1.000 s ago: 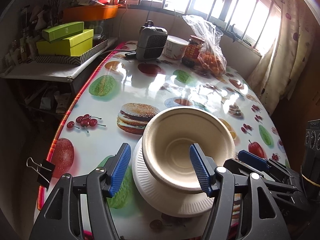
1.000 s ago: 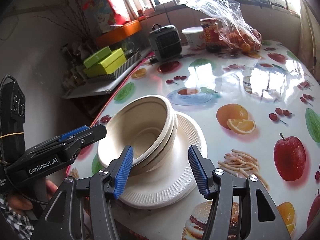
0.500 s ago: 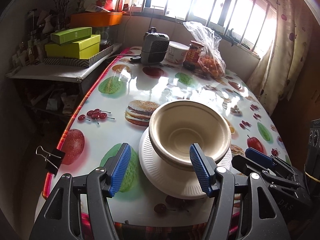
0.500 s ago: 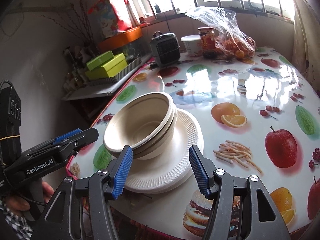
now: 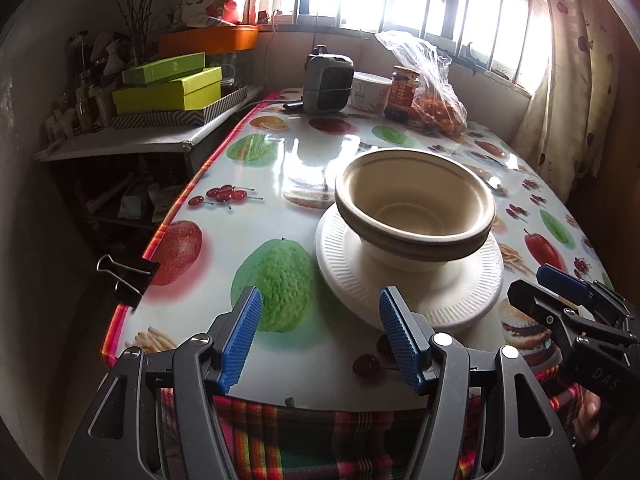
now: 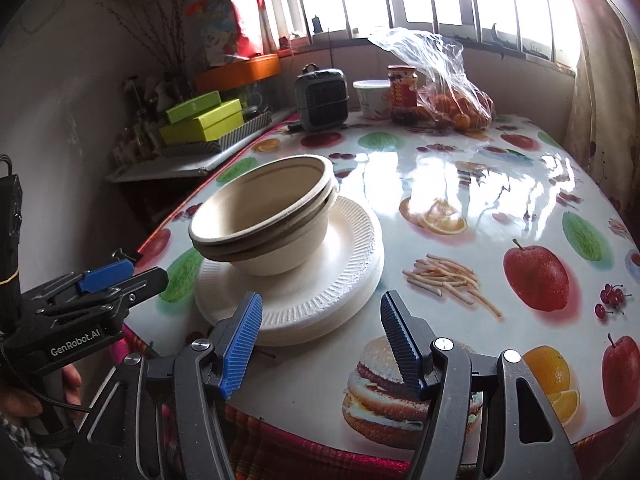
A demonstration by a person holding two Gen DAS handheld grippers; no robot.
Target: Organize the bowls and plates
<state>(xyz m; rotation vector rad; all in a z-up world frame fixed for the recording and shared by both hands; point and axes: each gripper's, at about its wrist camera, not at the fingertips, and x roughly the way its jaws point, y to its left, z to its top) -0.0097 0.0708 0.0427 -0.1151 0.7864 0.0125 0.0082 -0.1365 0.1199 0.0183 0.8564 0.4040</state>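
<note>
The nested bowls (image 5: 414, 208) already sit on the stacked plates (image 5: 408, 280) near the desk (image 5: 304, 160) edge, at twelve o'clock of the empty left claw (image 5: 320, 340) and eleven o'clock of the opening, empty right claw (image 6: 320, 340), so little seems left.

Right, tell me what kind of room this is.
Probably a home dining or kitchen corner: a table under a glossy food-print oilcloth, a clear plastic bag of oranges beside a red-labelled jar at the barred window, and cluttered shelves with lime-green boxes.
</note>
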